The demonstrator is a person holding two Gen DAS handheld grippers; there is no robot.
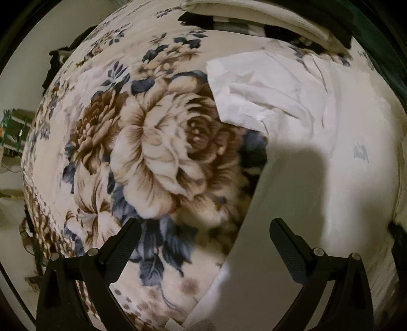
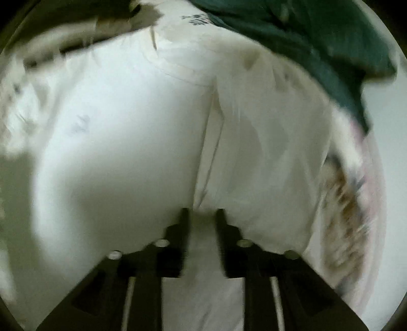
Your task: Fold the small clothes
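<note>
Left gripper (image 1: 203,229): black two-finger tool, its jaws spread wide with nothing between them; it hangs above the bedding without touching any cloth.
Left fingers (image 1: 287,248): textured black pads, one over the floral blanket, the other over the white garment's lower edge.
Right gripper (image 2: 202,212): black two-finger tool, jaws drawn close with only a narrow gap, pinching a bunched fold of the white garment.
Right fingers (image 2: 184,224): both tips press into the white fabric, which gathers into a crease running up from the pinch; the view is blurred, so finer detail is unclear.
Garment: a white cotton T-shirt (image 1: 318,142) with a small grey-blue chest print, lying on the blanket's right side in the left wrist view, one short sleeve spread toward the big flower; in the right wrist view the same shirt (image 2: 122,157) fills the middle, ribbed collar at the top.
Surface: a plush cream blanket (image 1: 157,152) patterned with large brown roses and grey-blue leaves, beneath the shirt.
Neighbour: a dark green cloth (image 2: 318,43) at the upper right of the right wrist view, just beside the shirt's shoulder.
Far edge: dark and white folded clothes (image 1: 229,23) lie beyond the shirt.
</note>
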